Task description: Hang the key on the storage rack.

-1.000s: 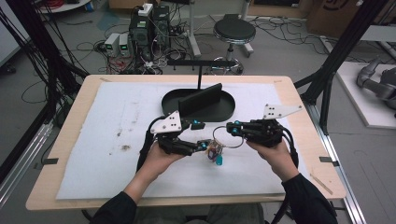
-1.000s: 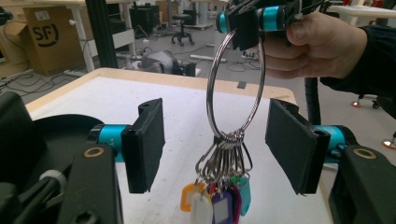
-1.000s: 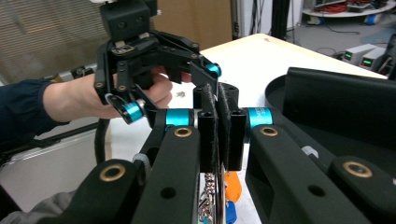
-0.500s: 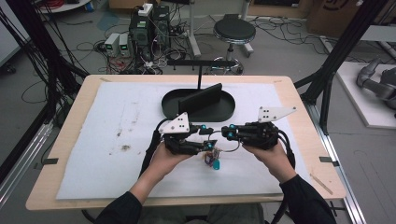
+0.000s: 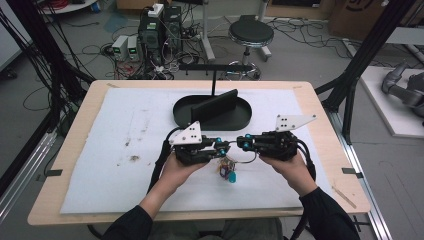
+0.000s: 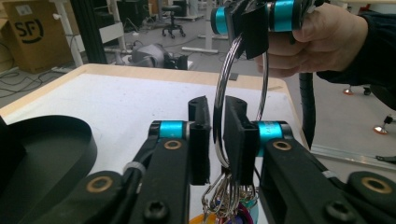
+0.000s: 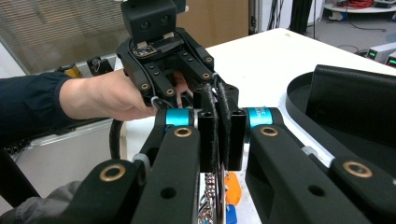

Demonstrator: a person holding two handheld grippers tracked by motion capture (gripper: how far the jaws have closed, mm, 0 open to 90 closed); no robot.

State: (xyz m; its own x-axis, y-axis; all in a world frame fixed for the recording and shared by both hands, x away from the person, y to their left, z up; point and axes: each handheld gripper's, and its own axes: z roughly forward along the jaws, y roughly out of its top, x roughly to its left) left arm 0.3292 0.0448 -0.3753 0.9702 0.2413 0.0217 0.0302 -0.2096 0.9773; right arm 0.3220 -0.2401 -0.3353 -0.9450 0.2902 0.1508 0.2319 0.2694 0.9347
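A large metal key ring (image 6: 223,79) with a bunch of small clips and coloured tags (image 5: 227,170) hangs between my two grippers over the white mat. My right gripper (image 5: 241,144) is shut on the ring; in the right gripper view its pads (image 7: 219,100) meet on the wire, with the tags (image 7: 232,184) dangling below. My left gripper (image 5: 225,146) faces it tip to tip. Its jaws (image 6: 217,105) have just been closing around the ring's lower arc. The wire lies against one pad, and a sliver of light shows beside the other.
A black oval tray (image 5: 185,112) with a black upright block (image 5: 215,105) sits just beyond the grippers. A thin T-shaped stand (image 5: 214,70) rises behind it. The white mat (image 5: 100,150) carries a few brown stains (image 5: 134,158) at the left.
The left gripper's jaws have narrowed around the key ring. Both hands and the hanging tags have stayed about where they were.
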